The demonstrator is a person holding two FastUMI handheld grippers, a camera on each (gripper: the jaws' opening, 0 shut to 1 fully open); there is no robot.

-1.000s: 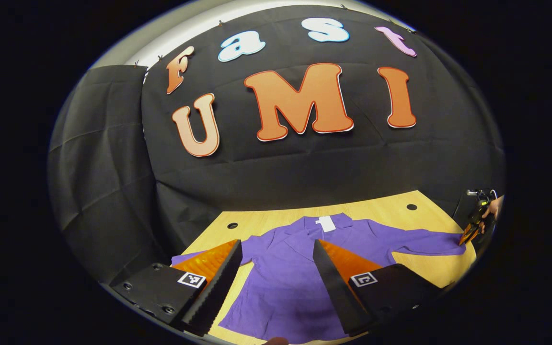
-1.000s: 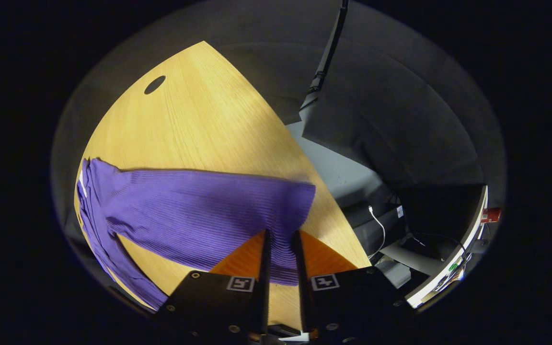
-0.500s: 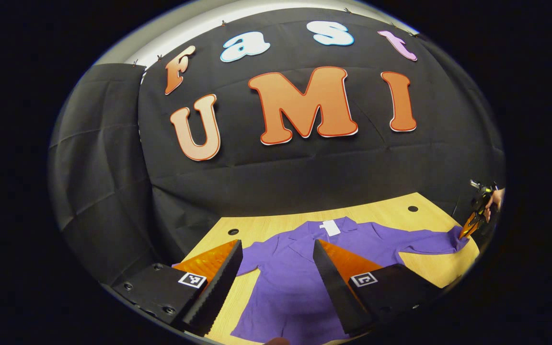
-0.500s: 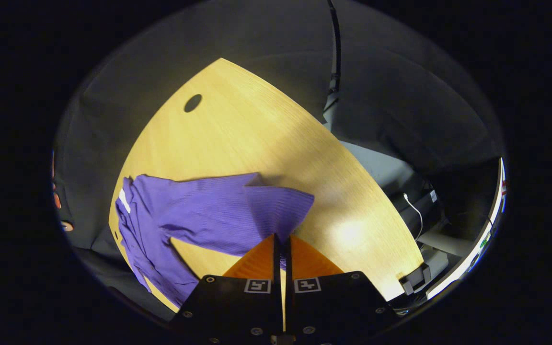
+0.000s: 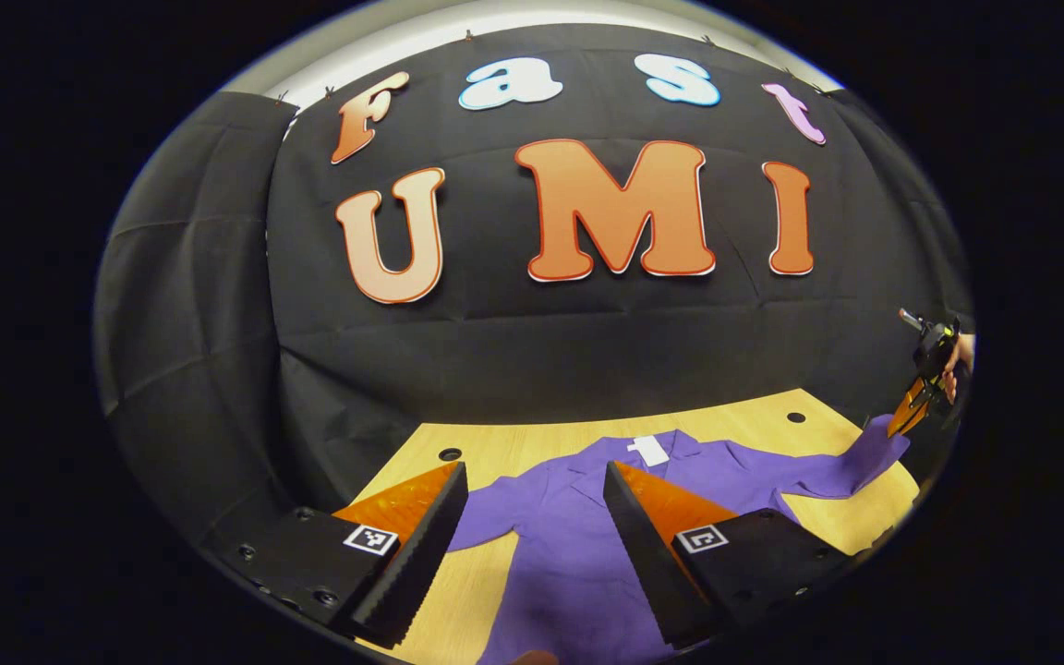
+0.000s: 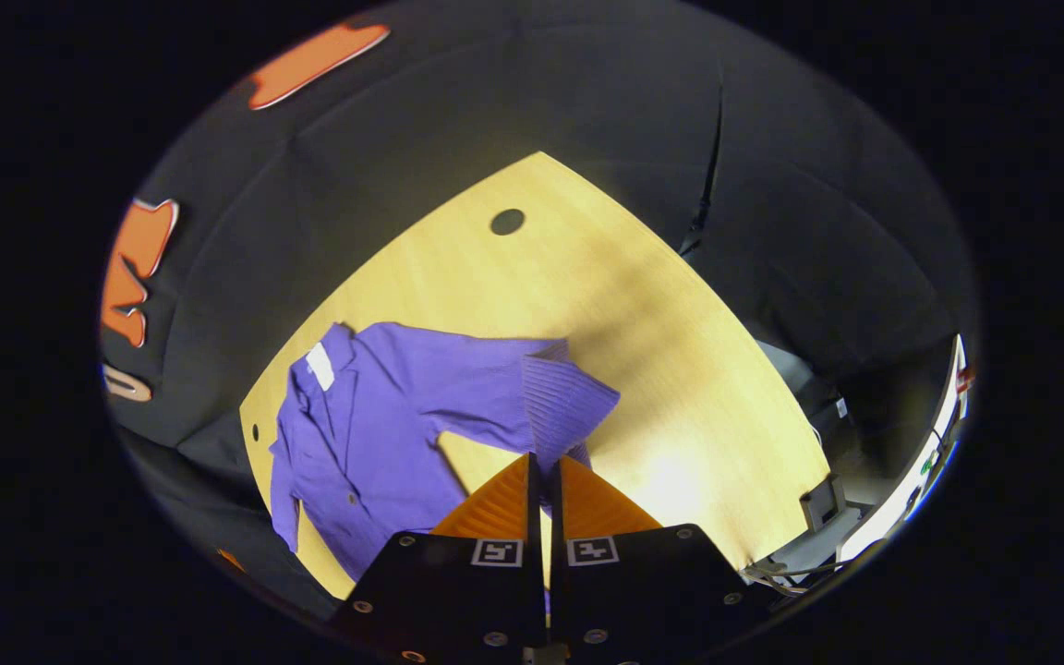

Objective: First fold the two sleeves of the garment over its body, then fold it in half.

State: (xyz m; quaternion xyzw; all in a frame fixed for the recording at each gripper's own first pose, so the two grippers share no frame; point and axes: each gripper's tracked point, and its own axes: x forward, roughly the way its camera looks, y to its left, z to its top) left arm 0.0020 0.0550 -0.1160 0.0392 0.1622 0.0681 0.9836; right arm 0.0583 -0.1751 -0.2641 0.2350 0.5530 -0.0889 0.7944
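Garment (image 6: 356, 434): soft, light, limp; drapes when lifted.
Right gripper (image 6: 543, 476): jaws clamped on sleeve cuff (image 6: 564, 402), lifted off table (image 6: 680, 369).
Left gripper (image 5: 532, 517): jaws wide apart, holding nothing, over garment body.
Hold: cuffs, hems.

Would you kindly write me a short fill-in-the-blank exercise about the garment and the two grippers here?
1. The garment on the table is coloured ____.
2. The right gripper is shut on the cuff of a ____.
3. The left gripper hovers with its jaws ____.

Missing words: purple; sleeve; open
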